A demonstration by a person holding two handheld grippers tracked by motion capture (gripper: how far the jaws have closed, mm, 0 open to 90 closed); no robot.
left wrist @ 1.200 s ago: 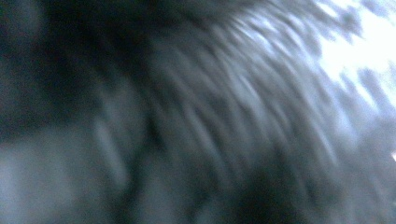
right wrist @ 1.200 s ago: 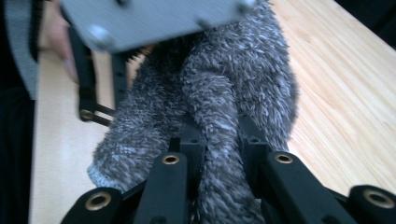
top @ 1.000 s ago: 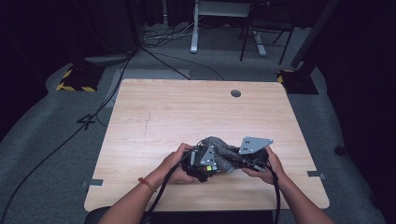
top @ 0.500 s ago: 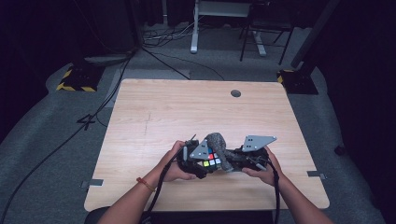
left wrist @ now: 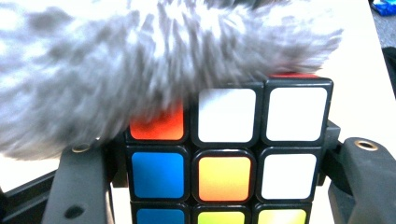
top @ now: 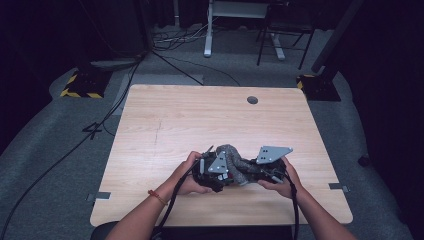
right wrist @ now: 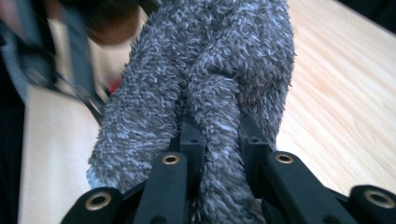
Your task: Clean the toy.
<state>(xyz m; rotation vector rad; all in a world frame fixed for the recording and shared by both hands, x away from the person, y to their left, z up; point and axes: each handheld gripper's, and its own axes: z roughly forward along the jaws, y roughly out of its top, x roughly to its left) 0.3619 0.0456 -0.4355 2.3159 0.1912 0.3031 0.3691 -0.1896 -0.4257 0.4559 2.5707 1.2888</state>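
Dark room, wooden desk [top: 165, 125]. Left claw [left wrist: 224, 163] clamped on Rubik's cube [left wrist: 224, 154], rigid, slick; grip flat faces. Right claw [right wrist: 219, 149] pinches grey fuzzy cloth [right wrist: 205, 84], soft, limp, draped over cube near desk's front edge.

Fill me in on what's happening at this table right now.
A person at a wooden table works with a gripper in each hand. The left gripper is clamped on a colour puzzle cube, its jaws pressing the cube's two sides. The right gripper pinches a fold of a fuzzy grey cloth. The cloth is draped over the top of the cube, apparently wiping it. Both hands sit close together near the table's front edge.
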